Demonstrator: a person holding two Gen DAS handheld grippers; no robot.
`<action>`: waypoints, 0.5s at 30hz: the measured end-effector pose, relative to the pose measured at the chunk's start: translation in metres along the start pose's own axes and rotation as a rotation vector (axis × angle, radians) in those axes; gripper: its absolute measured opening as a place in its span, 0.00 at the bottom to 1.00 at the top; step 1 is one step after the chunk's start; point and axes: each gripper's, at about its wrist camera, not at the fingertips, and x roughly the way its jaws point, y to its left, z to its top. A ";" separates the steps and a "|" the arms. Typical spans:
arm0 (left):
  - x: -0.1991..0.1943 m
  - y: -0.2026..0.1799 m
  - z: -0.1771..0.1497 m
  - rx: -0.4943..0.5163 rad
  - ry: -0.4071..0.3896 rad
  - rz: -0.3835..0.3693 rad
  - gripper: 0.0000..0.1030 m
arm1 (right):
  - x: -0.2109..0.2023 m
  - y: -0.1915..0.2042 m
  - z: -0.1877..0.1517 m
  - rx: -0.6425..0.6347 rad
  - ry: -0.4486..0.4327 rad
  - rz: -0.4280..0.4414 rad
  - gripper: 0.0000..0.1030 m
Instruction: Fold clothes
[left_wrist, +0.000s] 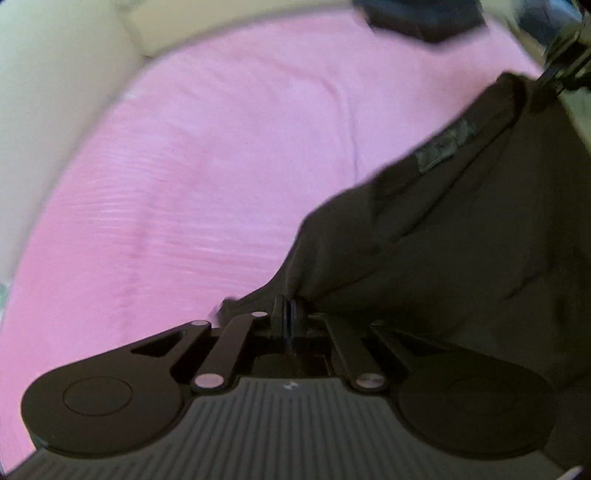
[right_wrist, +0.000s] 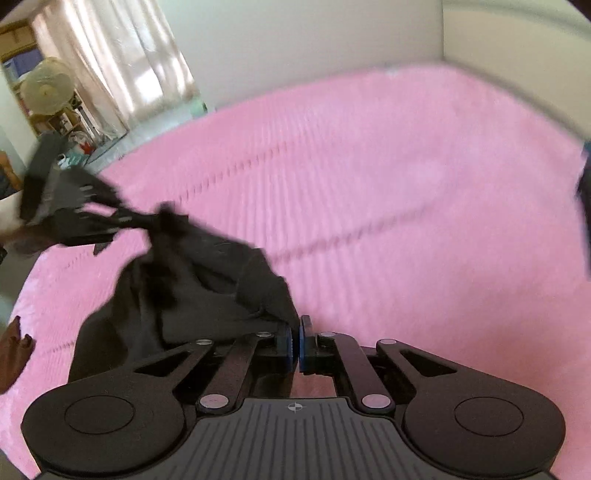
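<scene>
stage: early, no fold visible yet | left gripper (left_wrist: 287, 314) clenched on one edge of the black garment (left_wrist: 461, 229) | right gripper (right_wrist: 295, 341) pinching another edge | garment hangs bunched between them above the pink bedspread (right_wrist: 388, 184) | left: spread flat, fold

A pink bedspread (right_wrist: 388, 192) covers the bed; a pale wall (right_wrist: 314, 44) stands behind it; far left, sheer curtains (right_wrist: 122, 55) hang beside a round fan (right_wrist: 46, 90) and cluttered shelves (right_wrist: 70, 118).
</scene>
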 end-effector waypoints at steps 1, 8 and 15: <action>-0.029 -0.001 0.003 -0.027 -0.023 0.018 0.00 | -0.018 0.001 0.012 -0.010 -0.026 -0.010 0.01; -0.186 -0.020 0.036 -0.120 -0.221 0.132 0.00 | -0.135 0.039 0.081 -0.162 -0.225 -0.096 0.01; -0.268 -0.067 0.015 -0.129 -0.367 0.108 0.00 | -0.217 0.105 0.054 -0.202 -0.386 -0.210 0.01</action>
